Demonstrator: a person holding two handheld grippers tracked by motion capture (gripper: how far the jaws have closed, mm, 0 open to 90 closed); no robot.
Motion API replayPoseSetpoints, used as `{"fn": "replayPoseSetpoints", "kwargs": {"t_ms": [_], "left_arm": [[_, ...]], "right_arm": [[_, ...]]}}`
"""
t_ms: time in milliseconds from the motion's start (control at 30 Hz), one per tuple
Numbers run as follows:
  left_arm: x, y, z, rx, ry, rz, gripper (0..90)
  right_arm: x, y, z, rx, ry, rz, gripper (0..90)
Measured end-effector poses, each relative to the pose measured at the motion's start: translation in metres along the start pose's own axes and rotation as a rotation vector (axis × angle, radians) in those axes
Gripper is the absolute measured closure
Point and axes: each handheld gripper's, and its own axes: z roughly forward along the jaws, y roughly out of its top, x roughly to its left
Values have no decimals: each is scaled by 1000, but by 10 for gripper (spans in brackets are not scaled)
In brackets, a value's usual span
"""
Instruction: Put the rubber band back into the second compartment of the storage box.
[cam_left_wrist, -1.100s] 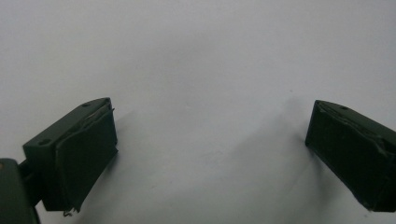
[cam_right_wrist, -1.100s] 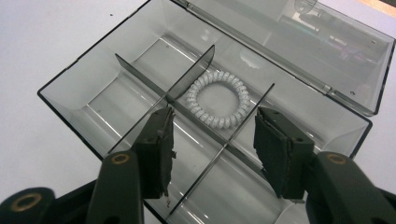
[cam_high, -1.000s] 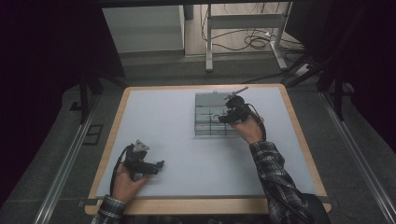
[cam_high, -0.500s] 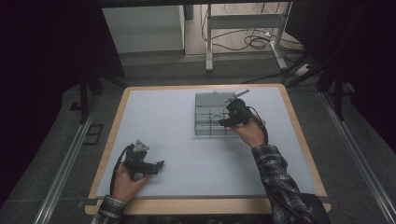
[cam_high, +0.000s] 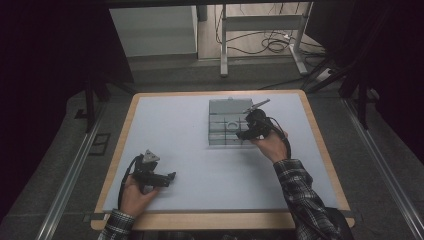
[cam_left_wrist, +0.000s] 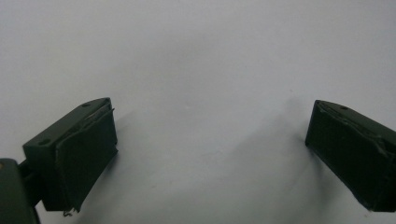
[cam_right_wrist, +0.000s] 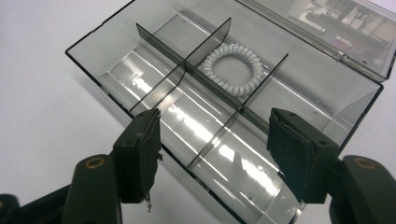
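Hovering right tool (cam_right_wrist: 212, 151): spread, opening lately, empty over organizer box (cam_right_wrist: 140, 56) after coil tie (cam_right_wrist: 232, 69) landed inside.
Left tool (cam_left_wrist: 208, 154): spread, idle on tabletop (cam_left_wrist: 196, 56).

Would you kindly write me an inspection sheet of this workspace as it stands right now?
Surface: pale table top with a wooden rim, bare around the box.
Job's things: clear compartment box with its lid open, dividers in place; white coiled hair tie lies in one middle compartment, the other compartments in sight look empty.
Clutter: nothing seen.
Tongs: right tongs open over the box's near edge, jaws having just been opening, nothing between them; left tongs open over bare table, holding nothing.
Cables: a black cable trails from each of the tongs; loose cables on the floor beyond the table.
Surroundings: dark room, metal frame legs behind the table.
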Motion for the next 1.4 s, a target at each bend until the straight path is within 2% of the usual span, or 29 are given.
{"fn": "replayPoseSetpoints", "kwargs": {"t_ms": [800, 1400], "left_arm": [[0, 0, 0, 0, 0, 0, 24], [0, 0, 0, 1, 0, 0, 24]], "right_arm": [[-3, -23, -13, 7, 8, 4, 210], [-6, -45, -28, 8, 5, 25, 176]]}}
